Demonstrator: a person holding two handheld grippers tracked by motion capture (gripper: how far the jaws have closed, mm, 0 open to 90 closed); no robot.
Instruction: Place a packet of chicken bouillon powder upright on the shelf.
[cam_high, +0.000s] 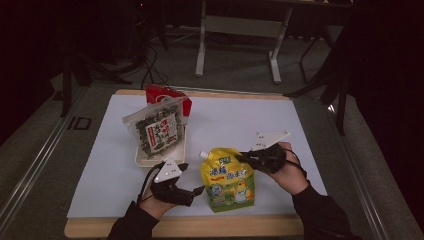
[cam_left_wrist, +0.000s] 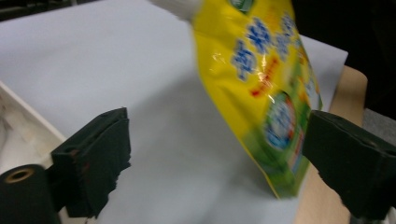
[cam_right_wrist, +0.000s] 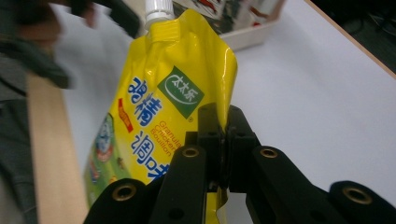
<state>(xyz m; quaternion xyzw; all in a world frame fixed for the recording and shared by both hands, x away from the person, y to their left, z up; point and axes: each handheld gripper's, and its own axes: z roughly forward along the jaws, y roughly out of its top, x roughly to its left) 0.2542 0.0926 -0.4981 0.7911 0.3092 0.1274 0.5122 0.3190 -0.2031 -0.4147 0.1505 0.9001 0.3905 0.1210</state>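
A yellow stand-up pouch (cam_high: 227, 180) with a white screw cap hangs lifted and tilted over the white sheet near the table's front. My right gripper (cam_high: 242, 159) is shut on its upper right edge. In the right gripper view the jaws (cam_right_wrist: 226, 126) pinch the pouch (cam_right_wrist: 159, 107) at its side seam. My left gripper (cam_high: 197, 191) sits by the pouch's lower left, open. In the left gripper view the wide-spread jaws (cam_left_wrist: 219, 144) have the pouch's bottom corner (cam_left_wrist: 261, 84) near the right-hand pad, with the other pad well apart from it.
A white tray (cam_high: 142, 161) at the left of the middle holds a clear bag of dark dried leaves (cam_high: 159, 131), and a red packet (cam_high: 167, 95) stands behind it. The wooden table edge (cam_high: 190, 225) runs along the front. A white sheet (cam_high: 225, 125) covers the tabletop.
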